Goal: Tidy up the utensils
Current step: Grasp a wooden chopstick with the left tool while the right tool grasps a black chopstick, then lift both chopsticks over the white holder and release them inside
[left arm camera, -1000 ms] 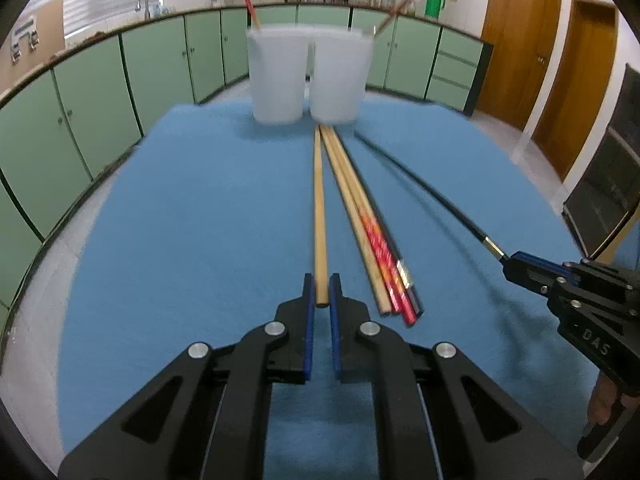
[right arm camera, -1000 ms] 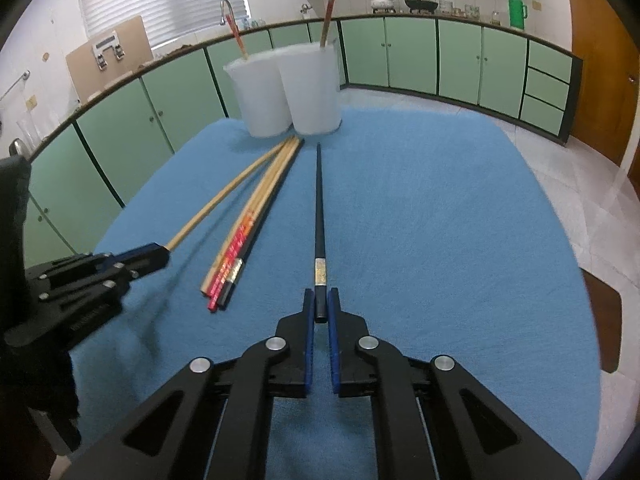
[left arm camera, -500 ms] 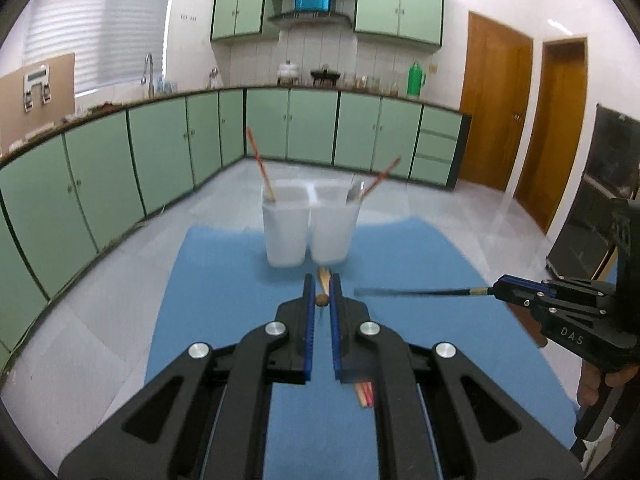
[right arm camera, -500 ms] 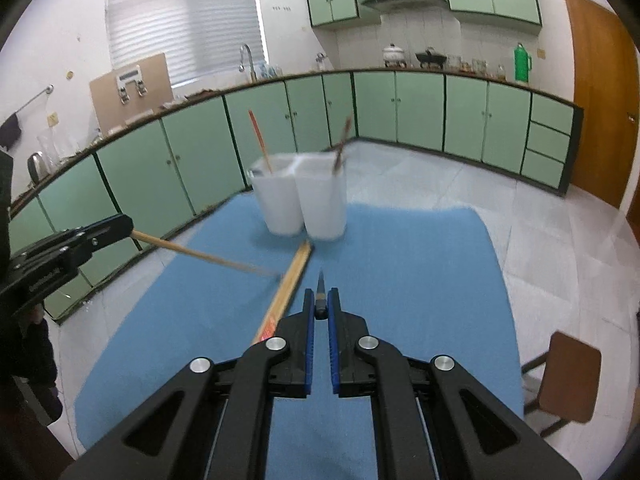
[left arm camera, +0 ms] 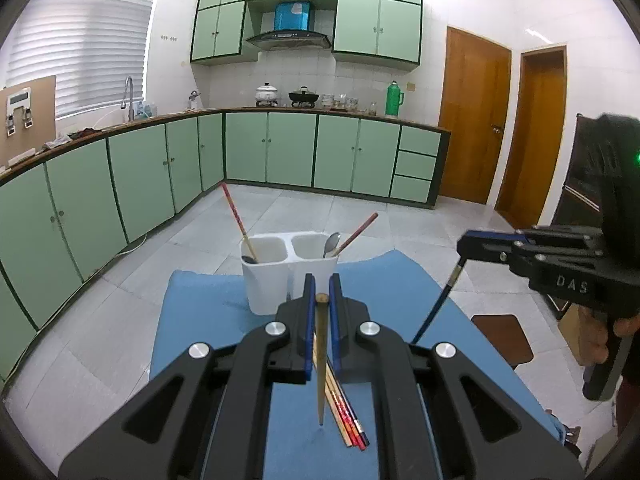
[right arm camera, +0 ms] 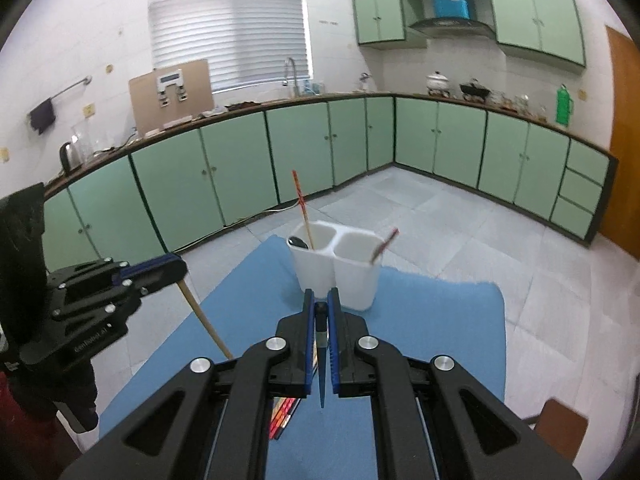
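The left gripper (left arm camera: 322,298) is clamping a wooden chopstick (left arm camera: 321,360) between its narrow jaws, with the tip hanging down below them. The right gripper (right arm camera: 321,306) is pinching a dark chopstick (right arm camera: 321,364) the same way. Under the jaws, more chopsticks (left arm camera: 346,416) are lying on the blue mat (left arm camera: 208,320). Beyond the jaws, a white two-compartment holder (left arm camera: 288,268) is standing, holding a spoon (left arm camera: 332,243).

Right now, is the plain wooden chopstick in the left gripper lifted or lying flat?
Lifted. The left gripper clamps the plain wooden chopstick near its top; it hangs tip-down above the blue cloth.
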A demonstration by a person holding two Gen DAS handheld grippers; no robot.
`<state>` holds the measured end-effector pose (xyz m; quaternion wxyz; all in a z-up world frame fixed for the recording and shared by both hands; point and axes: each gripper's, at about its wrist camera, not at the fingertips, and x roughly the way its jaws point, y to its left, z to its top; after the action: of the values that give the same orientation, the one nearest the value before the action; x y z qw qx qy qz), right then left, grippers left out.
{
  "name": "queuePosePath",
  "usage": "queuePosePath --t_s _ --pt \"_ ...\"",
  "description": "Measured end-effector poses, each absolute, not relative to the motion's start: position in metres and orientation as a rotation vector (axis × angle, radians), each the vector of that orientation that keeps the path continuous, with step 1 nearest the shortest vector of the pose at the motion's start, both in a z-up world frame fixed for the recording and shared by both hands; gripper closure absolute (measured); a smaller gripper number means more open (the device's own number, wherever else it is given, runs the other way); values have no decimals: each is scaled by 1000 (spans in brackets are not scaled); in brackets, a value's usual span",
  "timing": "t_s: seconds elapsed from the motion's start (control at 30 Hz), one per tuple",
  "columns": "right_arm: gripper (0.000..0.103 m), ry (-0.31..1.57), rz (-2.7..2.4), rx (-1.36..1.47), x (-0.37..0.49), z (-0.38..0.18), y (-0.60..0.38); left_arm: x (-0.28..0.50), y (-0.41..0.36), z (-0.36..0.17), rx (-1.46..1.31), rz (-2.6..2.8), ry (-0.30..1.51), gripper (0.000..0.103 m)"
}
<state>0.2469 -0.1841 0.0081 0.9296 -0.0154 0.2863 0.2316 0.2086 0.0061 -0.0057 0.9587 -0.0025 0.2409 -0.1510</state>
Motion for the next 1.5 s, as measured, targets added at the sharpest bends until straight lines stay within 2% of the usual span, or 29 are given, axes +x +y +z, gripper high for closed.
queuePosePath --t_s 0.3,0.47,0.67,0.83,1.23,1.27,1.33,1.37,1.47,1.5 --pt "97 493 517 -26 273 65 -182 231 8 40 2 -308 384 97" --pt "97 426 491 -29 306 100 -177 263 3 81 11 -291 285 97" --pt "97 400 447 -19 349 113 -173 316 -6 107 21 -249 208 97" --pt "97 419 422 -11 386 98 -168 358 -11 96 -4 -235 215 97" --pt "96 518 404 -5 436 40 -159 413 -8 30 -18 -233 361 96" --pt "95 525 398 -5 437 39 -159 415 -5 26 -25 -228 377 96" --pt "82 518 371 -12 433 36 -164 416 3 22 -37 -226 394 95" --pt "71 510 356 -13 430 36 -169 414 6 20 -34 -216 399 90" --pt "62 491 315 -11 418 39 -183 402 13 19 -34 -205 395 76" --pt "57 483 298 -13 411 39 -189 396 16 20 -35 -199 394 75"
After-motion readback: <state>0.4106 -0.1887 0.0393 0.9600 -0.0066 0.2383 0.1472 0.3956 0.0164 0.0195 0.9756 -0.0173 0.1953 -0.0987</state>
